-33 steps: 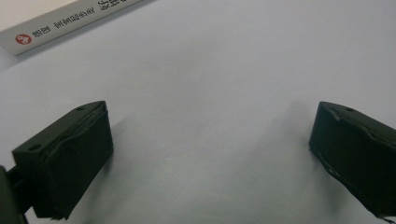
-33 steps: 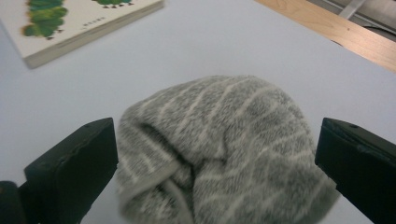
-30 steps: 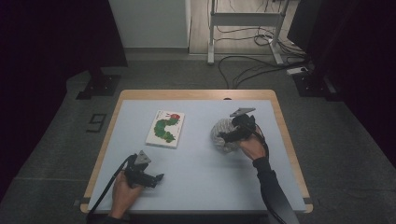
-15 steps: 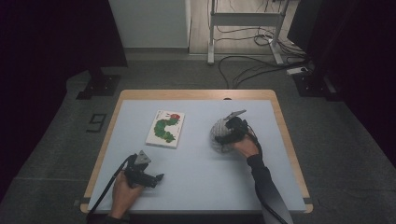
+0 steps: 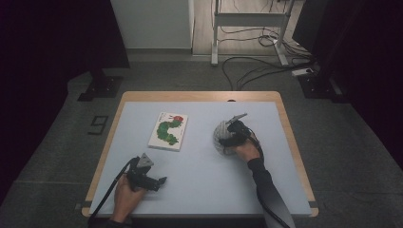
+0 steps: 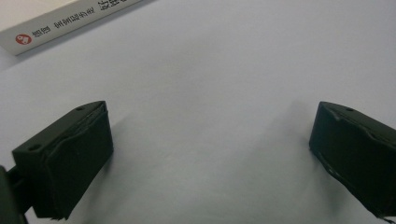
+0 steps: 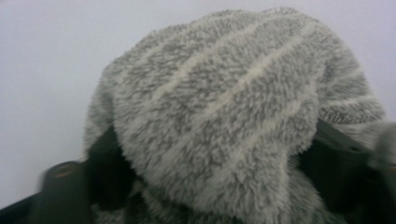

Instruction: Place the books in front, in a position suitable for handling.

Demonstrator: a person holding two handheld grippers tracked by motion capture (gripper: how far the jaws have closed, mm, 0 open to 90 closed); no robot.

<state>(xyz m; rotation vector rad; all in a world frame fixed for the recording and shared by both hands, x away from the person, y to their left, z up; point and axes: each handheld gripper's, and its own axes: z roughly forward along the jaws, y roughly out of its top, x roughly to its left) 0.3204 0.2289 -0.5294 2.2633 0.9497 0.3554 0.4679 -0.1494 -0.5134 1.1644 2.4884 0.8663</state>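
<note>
A fluffy grey hat with pale stripes [image 5: 220, 136] lies right of the table's middle; in the right gripper view the hat [image 7: 224, 107] bulges up between the two jaws. My right gripper [image 5: 228, 137] reaches into it from the right, its jaws wide apart on either side of the fabric [image 7: 215, 182]. A white picture book with a green caterpillar [image 5: 168, 131] lies flat left of centre; its spine [image 6: 70, 23] shows at the top left. My left gripper [image 5: 159, 182] rests near the front left, open over bare table [image 6: 210, 158].
The pale blue table top [image 5: 204, 180] has a wooden rim. Cables and a metal stand [image 5: 247, 19] lie on the floor beyond the far edge. A small black object [image 5: 98, 125] sits on the floor at the left.
My right gripper has moved left and down, from the hat's far right side into the hat. The left gripper has stayed in place.
</note>
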